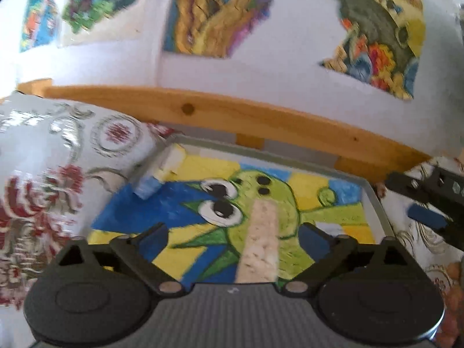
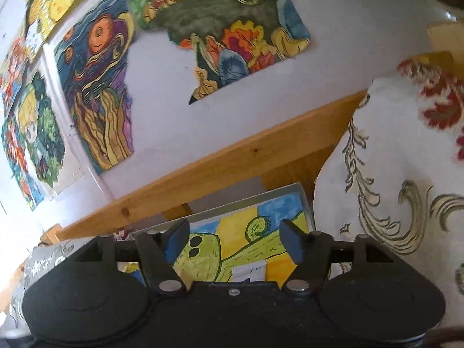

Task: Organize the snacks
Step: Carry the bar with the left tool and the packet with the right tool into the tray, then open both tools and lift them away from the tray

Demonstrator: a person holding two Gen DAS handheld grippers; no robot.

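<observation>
1. While both grippers hang over the tray (image 1: 374,203), neither holds anything: the left gripper (image 1: 232,240) has its fingers spread wide, and the right gripper (image 2: 233,239) is spread as well.
2. Between the left fingers, and nearer the right-hand one, lies a pale bar (image 1: 261,240), running lengthwise away from the camera on the tray's painted frog (image 1: 261,197). It touches neither pad.
3. Just below the right fingers, close to the gripper body, a small white packet (image 2: 249,271) rests on the tray; what it is cannot be told.
4. Beyond the left-hand finger of the left gripper, at the tray's far left corner, sit a blue block (image 1: 146,187) and a yellow block (image 1: 171,159), near each other.
5. Judged from this, the step in hand is a reach for the bar. Next the left gripper would need to shift a little rightward to centre the bar, drop until the pads flank it, then close across its narrow width.
</observation>
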